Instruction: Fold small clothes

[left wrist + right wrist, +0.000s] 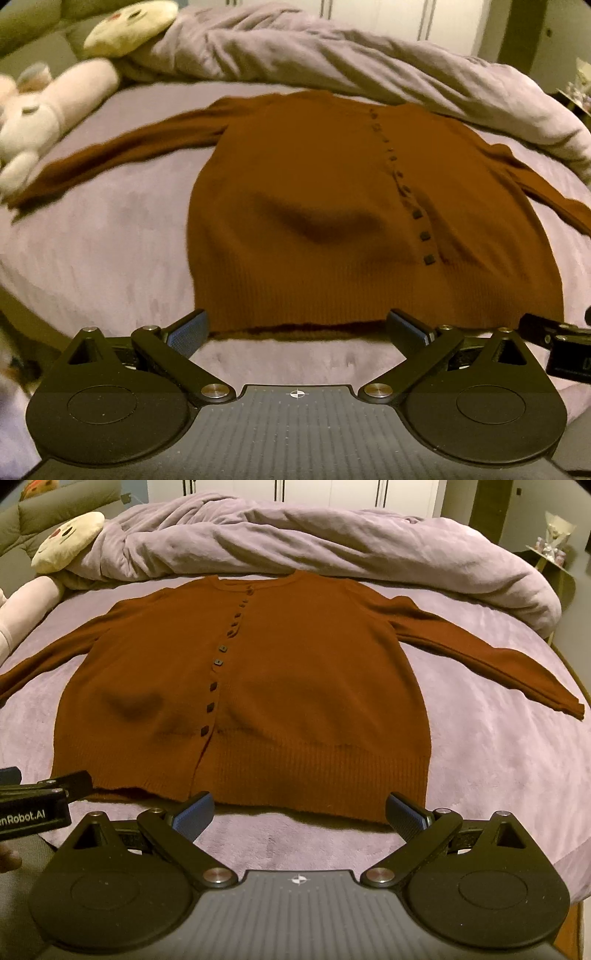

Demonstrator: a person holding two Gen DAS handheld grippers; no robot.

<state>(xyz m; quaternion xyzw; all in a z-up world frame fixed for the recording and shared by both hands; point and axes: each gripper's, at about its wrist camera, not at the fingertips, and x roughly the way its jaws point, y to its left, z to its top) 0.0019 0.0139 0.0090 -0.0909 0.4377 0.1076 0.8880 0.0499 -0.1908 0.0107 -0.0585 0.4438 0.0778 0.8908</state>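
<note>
A rust-brown buttoned cardigan [332,206] lies flat and face up on the lilac bed, sleeves spread to both sides; it also shows in the right wrist view [295,686]. My left gripper [297,330] is open and empty, just before the left half of the hem. My right gripper [299,812] is open and empty, just before the right half of the hem. The left gripper's body [33,797] shows at the left edge of the right wrist view; the right gripper's body [557,339] shows at the right edge of the left wrist view.
A crumpled lilac duvet [314,542] lies heaped behind the cardigan. Plush toys [44,122] lie at the far left, one cream-coloured [66,539]. The lilac bed sheet [498,760] ends at its edge on the right. White cupboard doors stand behind.
</note>
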